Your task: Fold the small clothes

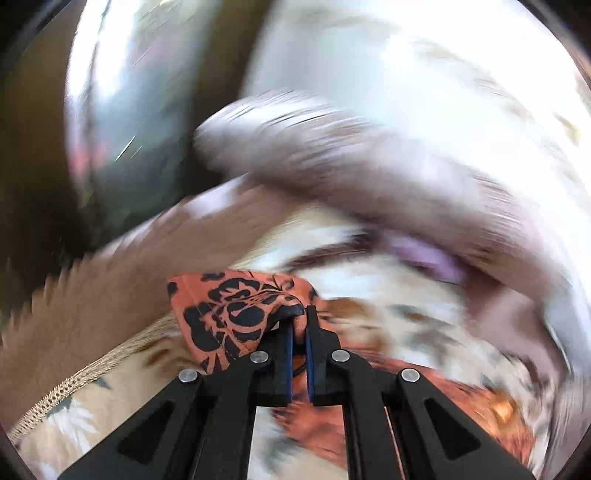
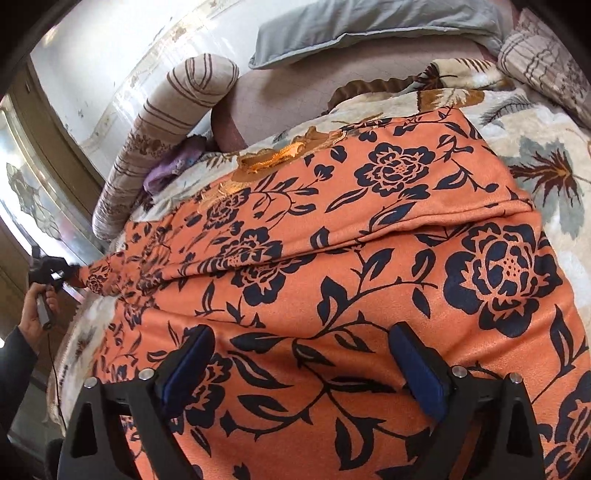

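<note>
Orange floral garment point(image 2: 332, 258) is lying across a leaf-print blanket point(image 2: 535, 147) on the bed, left gripper point(image 1: 300, 328) pinching its corner, right gripper point(image 2: 303, 354) hanging wide above it.

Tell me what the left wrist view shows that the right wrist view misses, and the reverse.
Left wrist only: the left gripper up close, shut on a corner of the orange floral garment, background blurred.
Right wrist only: the right gripper open above the spread cloth, the grey pillow, the striped bolster, the person's hand.
Both: the garment and floral blanket.
</note>
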A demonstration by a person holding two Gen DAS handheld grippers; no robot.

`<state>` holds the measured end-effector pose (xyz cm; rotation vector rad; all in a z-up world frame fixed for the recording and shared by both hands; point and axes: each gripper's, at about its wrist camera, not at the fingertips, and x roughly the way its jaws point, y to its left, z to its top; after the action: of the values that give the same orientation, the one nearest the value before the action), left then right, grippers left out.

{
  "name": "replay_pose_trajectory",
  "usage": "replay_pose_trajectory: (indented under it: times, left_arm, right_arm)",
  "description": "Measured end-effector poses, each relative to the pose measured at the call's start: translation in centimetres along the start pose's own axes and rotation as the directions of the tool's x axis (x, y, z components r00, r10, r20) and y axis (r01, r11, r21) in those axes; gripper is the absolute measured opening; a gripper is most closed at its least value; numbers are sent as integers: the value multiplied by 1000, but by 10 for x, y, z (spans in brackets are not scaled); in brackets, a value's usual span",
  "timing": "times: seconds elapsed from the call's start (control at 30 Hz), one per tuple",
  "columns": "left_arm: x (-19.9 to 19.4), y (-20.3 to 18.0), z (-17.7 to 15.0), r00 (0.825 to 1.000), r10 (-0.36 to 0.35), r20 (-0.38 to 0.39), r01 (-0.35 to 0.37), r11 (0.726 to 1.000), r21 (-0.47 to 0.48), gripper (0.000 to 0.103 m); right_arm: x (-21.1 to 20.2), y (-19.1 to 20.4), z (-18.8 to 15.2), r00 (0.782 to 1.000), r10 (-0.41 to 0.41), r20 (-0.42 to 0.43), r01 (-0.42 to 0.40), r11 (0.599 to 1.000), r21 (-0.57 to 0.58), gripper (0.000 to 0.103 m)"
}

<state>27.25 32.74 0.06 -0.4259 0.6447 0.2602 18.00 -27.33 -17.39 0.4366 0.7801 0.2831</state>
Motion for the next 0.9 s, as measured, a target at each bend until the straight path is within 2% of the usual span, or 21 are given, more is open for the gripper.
replay_pose_trajectory:
  times: [0.1, 0.17, 0.3, 0.37, 0.43, 0.47, 0.5, 0.53, 0.6, 0.7, 0.77, 0.8, 0.9]
  left_arm:
    - [-45, -90, -11, 989, -140, 38, 133, 980, 151, 5]
    - [-66, -149, -28, 972, -233, 23, 221, 947, 234, 5]
    - [-89, -262, -84, 923, -381, -60, 373, 841, 391, 5]
    - [-85, -316, -127, 890, -418, -182, 452, 761, 466, 6]
    - [-72, -347, -164, 873, -397, -284, 488, 703, 517, 31]
    - [-60, -361, -187, 869, -350, -350, 494, 670, 554, 61]
    - [-47, -367, -207, 876, -290, -385, 474, 661, 582, 71]
    - [-30, -367, -218, 884, -236, -405, 451, 661, 600, 71]
    - [-14, -350, -231, 901, -160, -402, 394, 688, 609, 71]
    - [-13, -303, -214, 916, -147, -373, 348, 755, 556, 72]
    - [-14, -266, -198, 938, -132, -322, 292, 801, 522, 72]
    - [-21, -254, -197, 945, -118, -304, 268, 812, 519, 72]
    - [-14, -201, -177, 969, -74, -234, 179, 867, 466, 75]
  right_arm:
    - [-1, -1, 0, 1000, 12, 5, -12, 1000, 9, 97]
    - [-2, -3, 1, 1000, 22, 8, -22, 1000, 16, 97]
    - [-5, -6, 1, 999, 47, 18, -47, 998, 36, 97]
    - [-5, -6, 1, 998, 52, 19, -53, 998, 41, 97]
    - [-5, -7, 1, 998, 55, 20, -56, 997, 44, 97]
    - [-5, -7, 1, 998, 58, 20, -59, 997, 46, 97]
    - [-5, -8, 1, 998, 61, 21, -62, 997, 48, 97]
    - [-6, -8, 1, 998, 65, 22, -66, 997, 51, 97]
    - [-7, -9, 1, 997, 73, 25, -74, 996, 59, 97]
    - [-8, -10, 2, 997, 77, 25, -79, 995, 65, 97]
    - [-12, -9, 4, 997, 67, 23, -69, 995, 78, 97]
    - [-18, -9, 8, 998, 66, 21, -68, 993, 97, 97]
    - [-46, -14, 31, 989, 111, 98, -127, 977, 169, 97]
